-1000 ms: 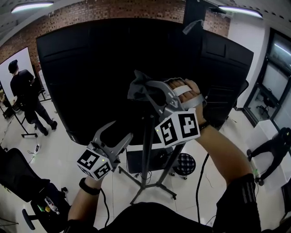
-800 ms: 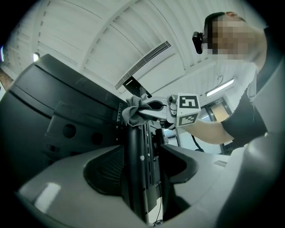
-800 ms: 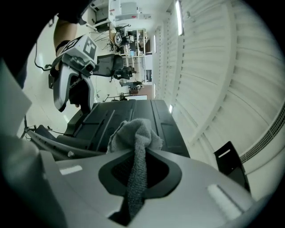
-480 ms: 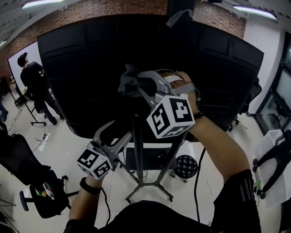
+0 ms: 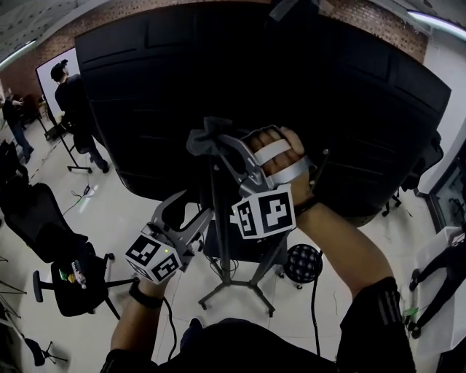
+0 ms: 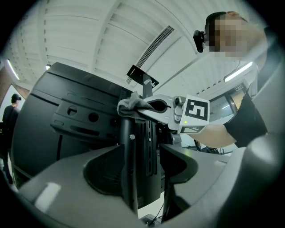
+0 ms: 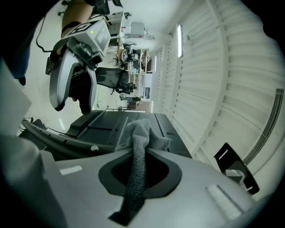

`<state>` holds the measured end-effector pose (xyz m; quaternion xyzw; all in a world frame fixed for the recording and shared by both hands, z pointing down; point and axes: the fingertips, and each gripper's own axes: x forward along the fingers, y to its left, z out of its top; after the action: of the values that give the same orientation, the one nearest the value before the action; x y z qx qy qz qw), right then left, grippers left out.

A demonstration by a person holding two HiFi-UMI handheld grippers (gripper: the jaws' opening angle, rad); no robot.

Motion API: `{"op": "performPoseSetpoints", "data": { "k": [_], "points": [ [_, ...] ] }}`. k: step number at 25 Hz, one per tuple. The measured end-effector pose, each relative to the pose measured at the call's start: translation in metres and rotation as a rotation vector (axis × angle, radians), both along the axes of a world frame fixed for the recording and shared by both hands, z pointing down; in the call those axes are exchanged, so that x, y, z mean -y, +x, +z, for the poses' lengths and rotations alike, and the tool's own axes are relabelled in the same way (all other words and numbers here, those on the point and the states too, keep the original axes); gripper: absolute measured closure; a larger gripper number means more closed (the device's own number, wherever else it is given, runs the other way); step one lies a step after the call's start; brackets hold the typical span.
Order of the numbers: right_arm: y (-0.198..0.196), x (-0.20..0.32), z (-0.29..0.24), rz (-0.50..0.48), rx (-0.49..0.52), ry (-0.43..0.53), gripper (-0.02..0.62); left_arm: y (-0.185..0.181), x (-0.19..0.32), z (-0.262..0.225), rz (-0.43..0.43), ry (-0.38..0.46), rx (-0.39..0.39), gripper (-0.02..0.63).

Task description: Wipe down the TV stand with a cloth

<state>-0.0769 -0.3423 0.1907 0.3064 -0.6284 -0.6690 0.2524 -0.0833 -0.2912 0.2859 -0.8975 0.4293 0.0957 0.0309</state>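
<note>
**Cloth at the top of the stand pole, behind the TV**

Nearest: left gripper (image 5: 188, 213), raised from below with its marker cube hanging low. Jaws are apart. The black pole (image 6: 128, 164) of the TV stand (image 5: 234, 291) runs up between them, close to one jaw, with a clear gap on the other side. Nothing is clamped.

Just above: right gripper (image 5: 218, 142), with a hand (image 5: 280, 162) strapped into its grip. Jaws are closed on a grey cloth (image 7: 137, 147). One fold runs down between the jaws and the rest bunches out past the tips. The bunch sits at the upper end of the pole. Can't tell whether it also touches the panel behind.

Behind: the TV (image 5: 218, 65), its big black rear panel facing us. It is carried on the stand, whose legs spread over the pale floor (image 5: 131, 211).

Farther: a black office chair (image 5: 62, 273) at left. A person (image 5: 73, 95) in dark clothes stands at far left. A brick wall (image 5: 364, 18) shows above the TV.
</note>
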Motion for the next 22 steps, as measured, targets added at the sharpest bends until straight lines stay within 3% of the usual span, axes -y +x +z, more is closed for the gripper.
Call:
{"op": "performPoseSetpoints", "data": {
  "k": [10,22],
  "points": [
    [-0.008,0.000,0.060,0.019,-0.062,-0.077,0.580,-0.012,-0.013,0.019,-0.023,-0.032,0.015,0.334],
    [-0.007,0.000,0.117,0.153,-0.034,-0.175,0.580,-0.032,-0.017,0.083,0.088,-0.139,0.017,0.334]
  ]
}}
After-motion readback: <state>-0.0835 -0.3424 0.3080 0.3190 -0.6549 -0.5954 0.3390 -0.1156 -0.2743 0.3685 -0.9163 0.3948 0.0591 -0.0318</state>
